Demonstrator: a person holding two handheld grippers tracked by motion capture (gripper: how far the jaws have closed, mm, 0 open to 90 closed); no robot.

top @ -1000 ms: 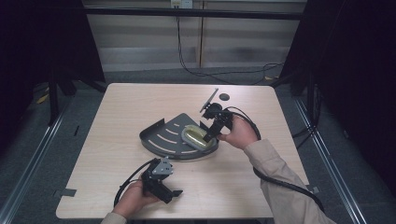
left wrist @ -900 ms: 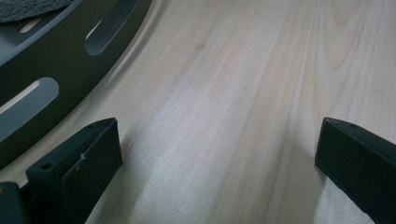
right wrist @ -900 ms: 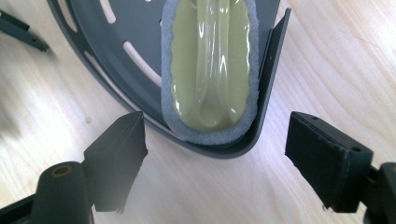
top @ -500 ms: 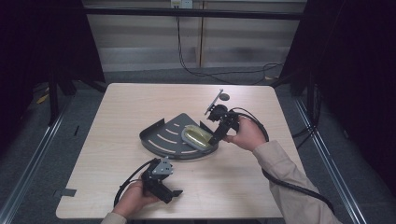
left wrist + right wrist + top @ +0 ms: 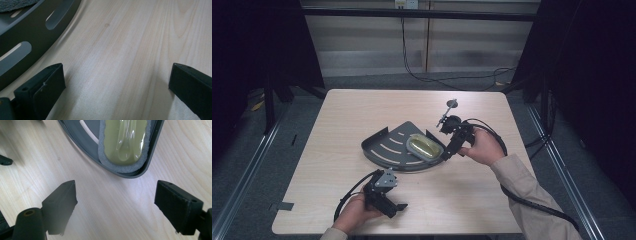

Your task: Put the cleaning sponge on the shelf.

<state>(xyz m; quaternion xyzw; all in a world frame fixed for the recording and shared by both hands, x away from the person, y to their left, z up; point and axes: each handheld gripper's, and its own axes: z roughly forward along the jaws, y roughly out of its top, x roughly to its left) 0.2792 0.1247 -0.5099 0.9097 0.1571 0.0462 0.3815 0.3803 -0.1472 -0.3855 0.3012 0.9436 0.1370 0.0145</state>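
Note:
A dark grey quarter-round slotted tray (image 5: 384,148) lies mid-table. A yellow-green sponge with a grey scouring edge (image 5: 424,146) rests in its right corner. My right gripper (image 5: 446,153) is open just right of that corner, its jaws aimed down-left at the sponge. From the right gripper view the sponge (image 5: 123,142) and the tray's rim (image 5: 82,142) lie ahead of my open right gripper (image 5: 116,202), with bare wood between the jaws. My left gripper (image 5: 398,205) is open near the front edge. My left gripper (image 5: 116,82) has the tray's curved slotted wall (image 5: 25,40) to its left.
A small dark round-headed piece on a thin rod (image 5: 450,106) lies behind the right gripper. Cables trail from both grippers across the wooden table (image 5: 342,115). Dark floor and metal rails surround the table.
My right gripper and hand have drawn back to the right, a little away from the tray's corner. The sponge stays in the tray. The left gripper has not moved.

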